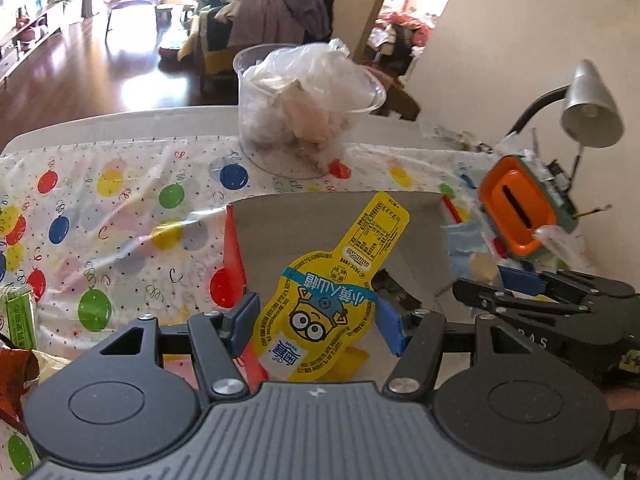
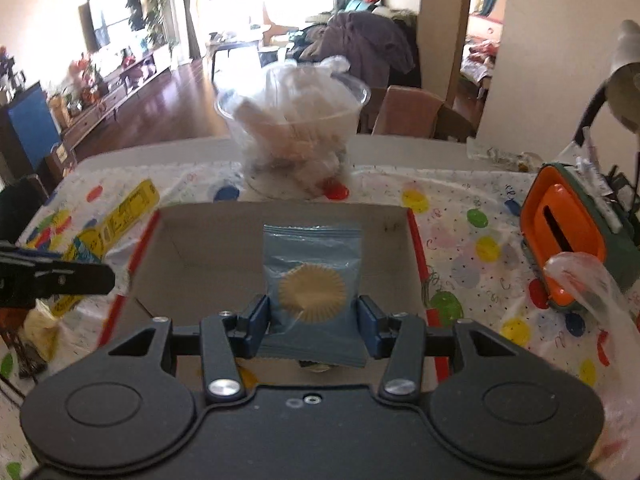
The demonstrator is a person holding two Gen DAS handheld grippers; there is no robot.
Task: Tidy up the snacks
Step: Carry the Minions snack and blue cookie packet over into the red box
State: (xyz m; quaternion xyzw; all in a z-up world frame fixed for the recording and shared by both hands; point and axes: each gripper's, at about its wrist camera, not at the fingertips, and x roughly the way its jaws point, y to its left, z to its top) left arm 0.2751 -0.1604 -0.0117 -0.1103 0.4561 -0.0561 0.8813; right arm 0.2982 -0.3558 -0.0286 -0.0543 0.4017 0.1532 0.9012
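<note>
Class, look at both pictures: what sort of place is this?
Probably a home living and dining area: a wall-mounted television, a sofa heaped with clothes, and a table under a balloon-print plastic cloth.

Left hand-held gripper (image 1: 316, 318) level, blue pads (image 1: 390, 326) clamped on a yellow pouch (image 1: 320, 304). Right hand-held gripper (image 2: 314, 318) alongside, pads (image 2: 258, 320) pinching a blue packet (image 2: 314, 280).

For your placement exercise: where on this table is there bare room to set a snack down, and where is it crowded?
Free: the cardboard box floor, bare ahead of both held packets, and the balloon-print tablecloth left of the box, short of the clear plastic tub. Crowded: the right edge, around the orange container, lamp and loose wrappers.
</note>
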